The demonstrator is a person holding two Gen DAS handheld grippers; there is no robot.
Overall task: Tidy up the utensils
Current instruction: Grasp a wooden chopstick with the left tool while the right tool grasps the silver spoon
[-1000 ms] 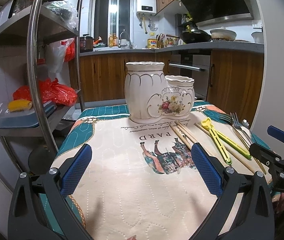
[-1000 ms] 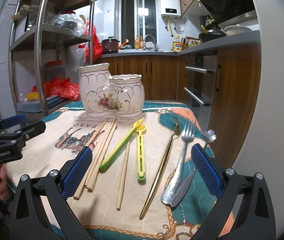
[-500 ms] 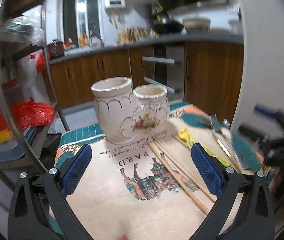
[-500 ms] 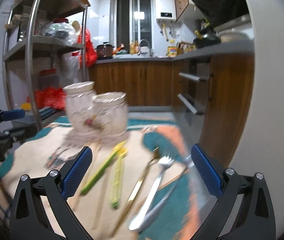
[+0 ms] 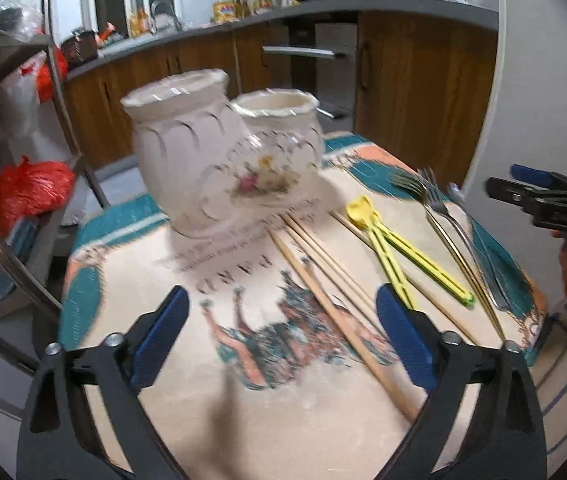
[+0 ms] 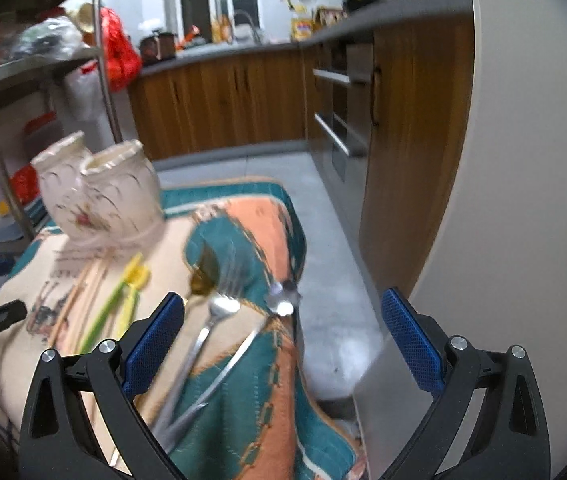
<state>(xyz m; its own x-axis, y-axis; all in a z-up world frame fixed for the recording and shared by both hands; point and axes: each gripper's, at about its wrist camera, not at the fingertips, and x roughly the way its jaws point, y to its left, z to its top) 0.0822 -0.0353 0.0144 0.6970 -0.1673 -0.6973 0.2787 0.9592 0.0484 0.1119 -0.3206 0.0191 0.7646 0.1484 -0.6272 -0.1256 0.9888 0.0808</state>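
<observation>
Left gripper [image 5: 281,336]: jaws spread wide, blue-padded fingers [image 5: 159,334] at 7 and 5 o'clock of its own view, nothing between them. Right gripper [image 6: 283,342]: jaws likewise wide apart, empty, pads [image 6: 413,340] at 7 and 5 o'clock. In the left wrist view the right gripper appears at 3 o'clock, somewhat blurred.
</observation>
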